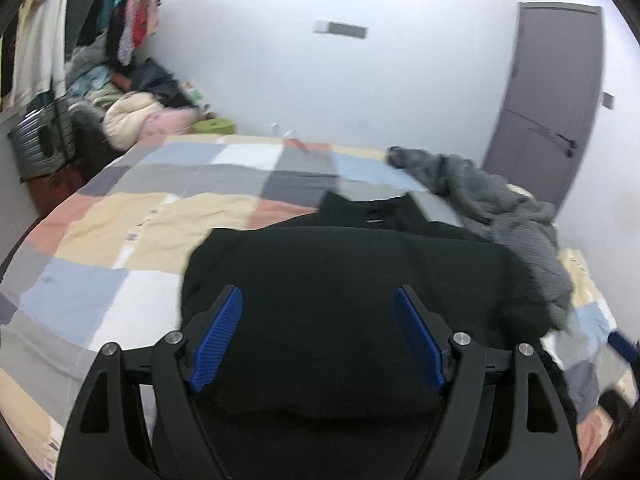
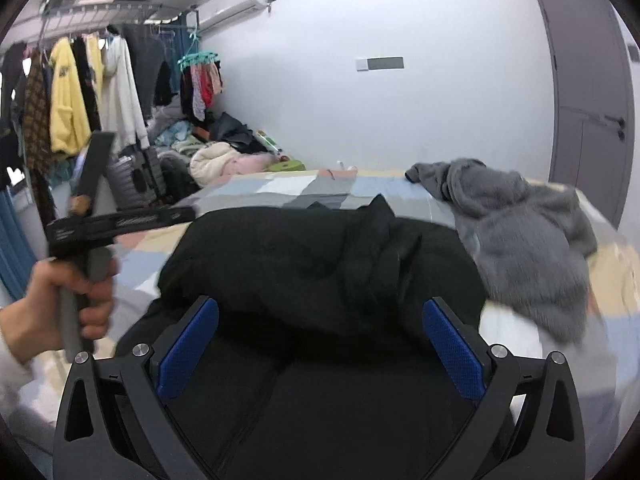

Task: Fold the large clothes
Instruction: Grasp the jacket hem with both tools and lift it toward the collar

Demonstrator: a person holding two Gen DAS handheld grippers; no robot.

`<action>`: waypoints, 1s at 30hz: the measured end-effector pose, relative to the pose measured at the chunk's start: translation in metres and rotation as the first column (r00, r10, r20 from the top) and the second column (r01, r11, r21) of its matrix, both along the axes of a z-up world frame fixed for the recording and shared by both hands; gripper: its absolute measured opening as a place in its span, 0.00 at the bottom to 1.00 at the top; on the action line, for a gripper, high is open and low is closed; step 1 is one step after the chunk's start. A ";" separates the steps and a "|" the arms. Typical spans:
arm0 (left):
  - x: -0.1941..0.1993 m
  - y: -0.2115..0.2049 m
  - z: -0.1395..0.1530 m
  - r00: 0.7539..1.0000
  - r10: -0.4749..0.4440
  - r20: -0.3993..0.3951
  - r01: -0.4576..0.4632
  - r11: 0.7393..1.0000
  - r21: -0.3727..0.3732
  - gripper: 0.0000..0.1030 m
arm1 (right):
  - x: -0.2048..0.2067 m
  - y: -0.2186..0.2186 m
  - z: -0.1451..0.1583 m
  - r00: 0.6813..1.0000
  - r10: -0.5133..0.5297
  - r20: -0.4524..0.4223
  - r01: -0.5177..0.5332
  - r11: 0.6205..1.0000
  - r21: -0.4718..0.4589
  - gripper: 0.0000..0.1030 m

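Both claws are standing with their blue pads spread wide and nothing clamped between them. Seen from its own camera, the left claw (image 1: 318,300) is hanging over the black garment (image 1: 352,280), which is lying folded over on the patchwork bed (image 1: 120,208), directly below and ahead of the pads. A grey fleece garment (image 1: 500,208) is lying crumpled ahead and to the right of this claw, touching the black garment's far right edge. The right claw (image 2: 320,312) is likewise hovering over the black garment (image 2: 320,256), whose bunched fold is rising just ahead of its pads; the grey fleece (image 2: 528,248) is sitting ahead to its right. To the left of the right claw, a person's left hand (image 2: 60,308) is gripping the handle of the other gripper. Hanging clothes (image 2: 80,92) are showing far ahead to the left.
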State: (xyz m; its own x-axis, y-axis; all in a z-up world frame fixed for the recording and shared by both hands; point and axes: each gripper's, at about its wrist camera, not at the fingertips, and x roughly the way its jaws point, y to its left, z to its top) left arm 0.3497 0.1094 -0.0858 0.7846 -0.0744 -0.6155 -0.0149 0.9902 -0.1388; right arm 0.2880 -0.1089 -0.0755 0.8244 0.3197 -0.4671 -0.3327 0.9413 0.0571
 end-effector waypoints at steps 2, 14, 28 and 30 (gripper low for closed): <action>0.010 0.010 -0.008 1.000 0.013 -0.001 -0.013 1.000 -0.002 0.76 | 0.034 0.010 -0.006 1.000 -0.011 -0.002 0.011 1.000 -0.020 0.95; 0.061 0.011 -0.074 1.000 0.010 -0.022 -0.008 0.996 0.090 0.77 | 0.145 0.020 -0.089 0.992 -0.049 -0.117 0.042 0.998 -0.056 0.79; 0.089 0.005 -0.099 0.995 0.008 -0.103 0.002 0.996 0.094 0.79 | 0.173 0.030 -0.111 0.982 -0.056 -0.178 0.039 0.994 -0.099 0.83; 0.082 0.007 -0.093 0.994 0.009 -0.113 0.002 0.995 0.095 0.79 | 0.164 0.025 -0.100 0.980 -0.048 -0.193 0.034 0.997 -0.074 0.82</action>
